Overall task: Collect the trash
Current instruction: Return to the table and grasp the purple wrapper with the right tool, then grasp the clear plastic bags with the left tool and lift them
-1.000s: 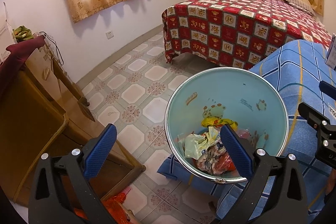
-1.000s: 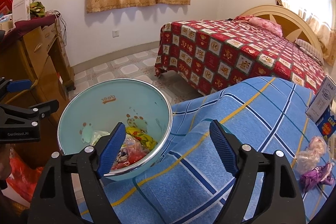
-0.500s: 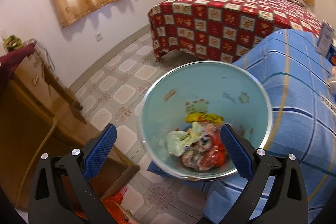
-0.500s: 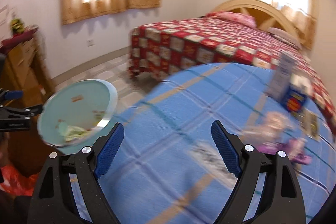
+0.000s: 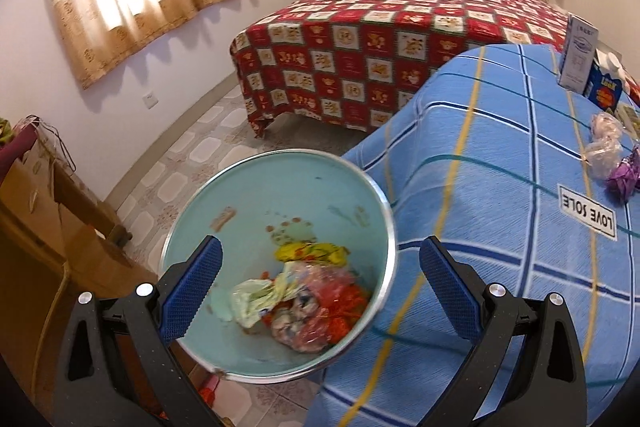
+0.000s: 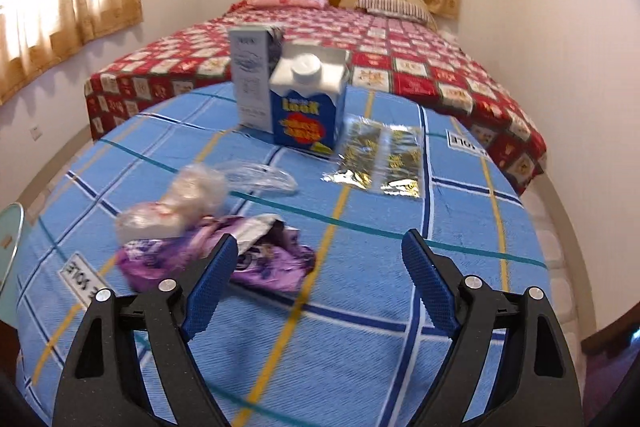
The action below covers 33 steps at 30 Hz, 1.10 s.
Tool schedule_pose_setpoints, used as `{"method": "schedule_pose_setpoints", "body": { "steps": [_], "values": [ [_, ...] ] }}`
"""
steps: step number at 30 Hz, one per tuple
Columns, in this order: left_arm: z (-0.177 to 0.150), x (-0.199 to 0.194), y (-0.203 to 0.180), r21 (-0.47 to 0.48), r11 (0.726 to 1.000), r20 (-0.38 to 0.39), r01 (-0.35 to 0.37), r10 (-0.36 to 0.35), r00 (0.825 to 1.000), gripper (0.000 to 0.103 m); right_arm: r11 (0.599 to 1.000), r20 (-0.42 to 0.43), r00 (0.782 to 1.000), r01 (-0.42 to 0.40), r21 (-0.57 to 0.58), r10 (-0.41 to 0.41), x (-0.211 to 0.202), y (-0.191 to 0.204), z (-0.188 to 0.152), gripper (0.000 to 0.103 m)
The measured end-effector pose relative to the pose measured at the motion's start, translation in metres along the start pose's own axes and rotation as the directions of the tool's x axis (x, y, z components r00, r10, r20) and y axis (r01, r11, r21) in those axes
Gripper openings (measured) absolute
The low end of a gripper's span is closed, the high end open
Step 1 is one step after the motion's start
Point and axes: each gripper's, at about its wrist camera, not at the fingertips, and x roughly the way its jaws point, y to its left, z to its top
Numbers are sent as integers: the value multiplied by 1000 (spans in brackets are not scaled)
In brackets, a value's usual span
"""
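Observation:
A pale blue trash bin (image 5: 280,187) with wrappers in its bottom stands beside the blue plaid cloth (image 5: 500,167). My left gripper (image 5: 316,287) is open and empty above the bin. My right gripper (image 6: 316,279) is open and empty over the cloth. Just ahead of it, to the left, lie a purple wrapper (image 6: 264,259) and a clear plastic wad (image 6: 176,203). Farther off are a blue carton (image 6: 308,107), a grey-white box (image 6: 252,79) and a gold foil wrapper (image 6: 380,159). The wrappers also show in the left wrist view (image 5: 622,179).
A bed with a red patterned cover (image 5: 380,39) stands behind the cloth. A wooden desk (image 5: 36,227) is to the left of the bin. Tiled floor (image 5: 192,163) lies between desk and bed. The bin's rim shows at the right wrist view's left edge (image 6: 10,247).
My right gripper has swung right, away from the bin, toward the trash on the cloth. My left gripper's view has shifted right, so the bin sits lower left.

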Motion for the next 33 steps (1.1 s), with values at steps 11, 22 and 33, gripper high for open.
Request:
{"method": "schedule_pose_setpoints", "body": {
  "steps": [11, 22, 33],
  "values": [
    [0, 0, -10, 8, 1000, -14, 11, -11, 1000, 97, 985, -180, 969, -171, -10, 167, 31, -6, -10, 27],
    [2, -10, -29, 36, 998, -5, 45, -44, 999, 97, 978, -141, 968, -209, -3, 206, 14, -1, -19, 12],
    [19, -25, -76, 95, 991, 31, 90, -94, 995, 97, 984, -13, 987, -159, 86, 161, -30, -44, -16, 11]
  ]
}}
